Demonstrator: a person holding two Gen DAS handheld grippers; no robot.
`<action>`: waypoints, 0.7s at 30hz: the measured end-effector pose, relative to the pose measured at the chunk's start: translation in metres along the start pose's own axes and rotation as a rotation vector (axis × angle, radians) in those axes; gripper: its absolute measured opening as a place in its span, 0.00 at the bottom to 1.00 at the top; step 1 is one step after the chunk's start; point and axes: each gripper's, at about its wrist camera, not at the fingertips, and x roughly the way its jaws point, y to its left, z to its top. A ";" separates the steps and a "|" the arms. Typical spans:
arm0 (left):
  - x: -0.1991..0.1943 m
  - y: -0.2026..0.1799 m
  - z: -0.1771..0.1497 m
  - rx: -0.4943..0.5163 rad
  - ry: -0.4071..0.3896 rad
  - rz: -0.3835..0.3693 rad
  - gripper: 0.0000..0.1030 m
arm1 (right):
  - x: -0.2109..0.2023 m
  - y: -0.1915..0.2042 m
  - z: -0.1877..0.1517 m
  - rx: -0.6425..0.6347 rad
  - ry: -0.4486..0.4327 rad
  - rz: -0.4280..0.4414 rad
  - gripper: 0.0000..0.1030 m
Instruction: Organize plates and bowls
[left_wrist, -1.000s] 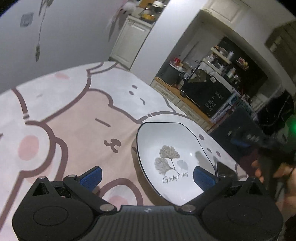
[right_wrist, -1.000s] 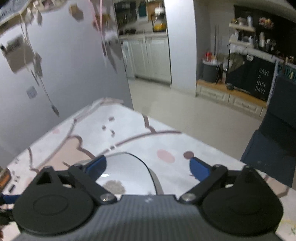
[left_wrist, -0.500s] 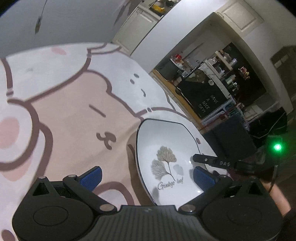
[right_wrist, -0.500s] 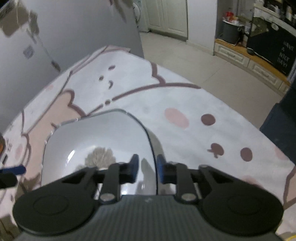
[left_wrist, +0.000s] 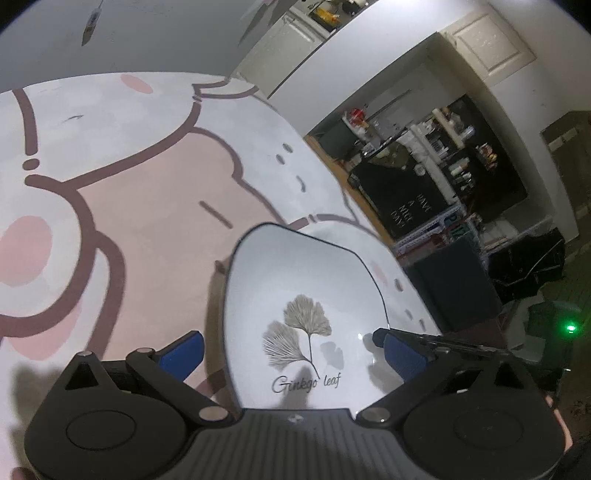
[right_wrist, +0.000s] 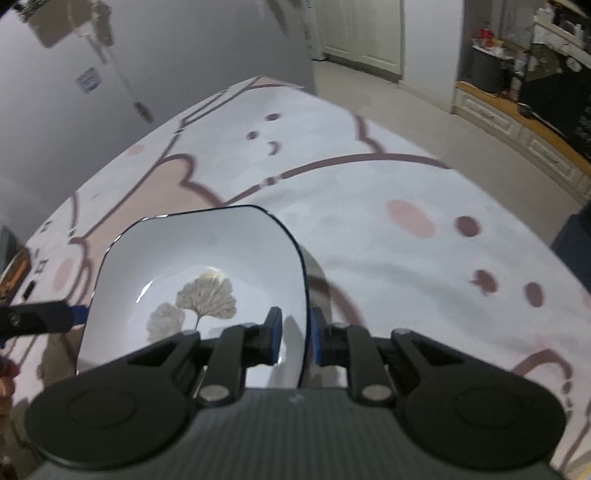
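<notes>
A white squarish bowl (left_wrist: 303, 280) with a thin dark rim and a ginkgo leaf print sits on the pink and white cartoon tablecloth (left_wrist: 147, 206). My left gripper (left_wrist: 291, 354) is open wide, and the bowl's near side lies between its blue pads without touching them. In the right wrist view my right gripper (right_wrist: 295, 332) is shut on the right rim of the bowl (right_wrist: 207, 258), one pad inside and one outside. The left gripper's blue-tipped finger (right_wrist: 55, 317) shows at that bowl's left side.
The tablecloth (right_wrist: 369, 221) runs to a rounded far edge with a grey wall behind and pale floor to the right. A dark chair (right_wrist: 576, 236) stands by the table's right edge. White cabinets and cluttered shelves (left_wrist: 443, 166) stand further off.
My right gripper went from wide open to shut on the bowl's rim. Both grippers came down and closer to the bowl.
</notes>
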 end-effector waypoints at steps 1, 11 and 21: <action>0.000 0.002 0.000 0.005 0.006 0.003 0.91 | 0.000 0.003 -0.001 -0.004 0.004 0.014 0.19; -0.007 0.025 0.008 0.037 0.046 0.064 0.49 | -0.004 0.015 -0.012 0.000 0.011 0.093 0.10; -0.001 0.036 0.016 0.045 0.087 0.097 0.17 | 0.000 0.002 -0.017 0.064 0.008 0.126 0.12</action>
